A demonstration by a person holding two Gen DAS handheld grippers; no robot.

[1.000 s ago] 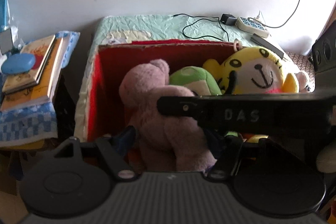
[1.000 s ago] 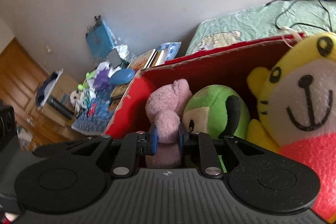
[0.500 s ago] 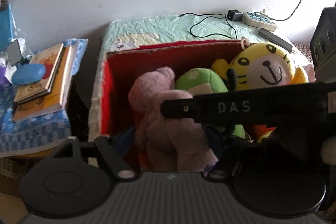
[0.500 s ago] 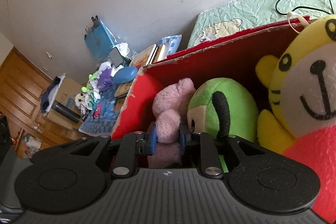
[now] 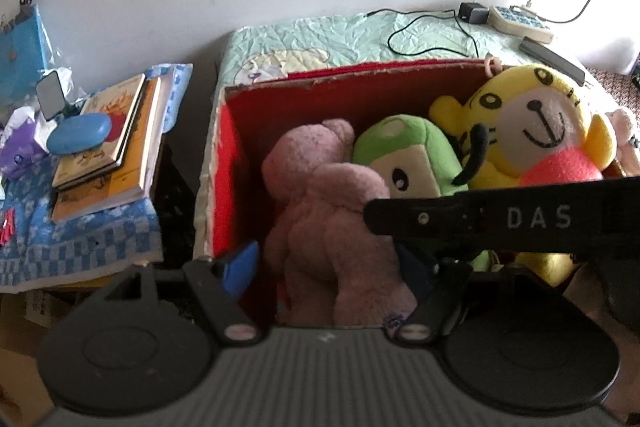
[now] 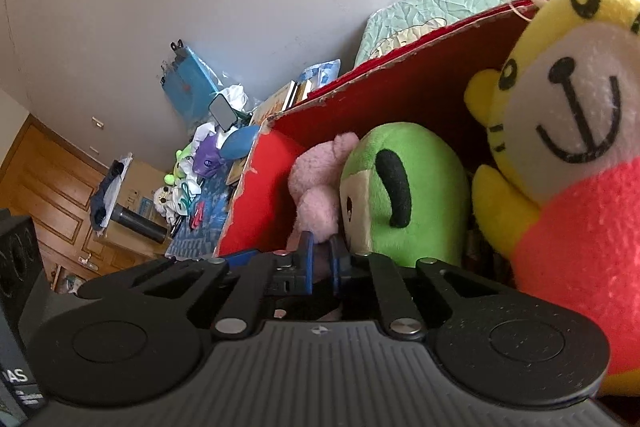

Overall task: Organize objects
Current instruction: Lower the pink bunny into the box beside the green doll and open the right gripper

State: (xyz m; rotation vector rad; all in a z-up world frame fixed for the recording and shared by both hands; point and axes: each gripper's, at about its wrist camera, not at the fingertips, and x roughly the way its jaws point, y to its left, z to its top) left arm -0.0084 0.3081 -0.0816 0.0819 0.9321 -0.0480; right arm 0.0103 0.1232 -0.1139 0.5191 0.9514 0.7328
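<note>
Gripping pink bear (image 5: pixel 328 211): right gripper (image 6: pixel 320 263)

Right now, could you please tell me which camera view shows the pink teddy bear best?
The left wrist view: the pink teddy bear shows nearly whole inside the red box, between the open left gripper fingers. The right wrist view shows only a small part, pinched by the right gripper.

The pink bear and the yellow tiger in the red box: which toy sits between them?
A green plush sits between the pink bear and the yellow tiger, touching both. The left wrist view shows it best.
</note>
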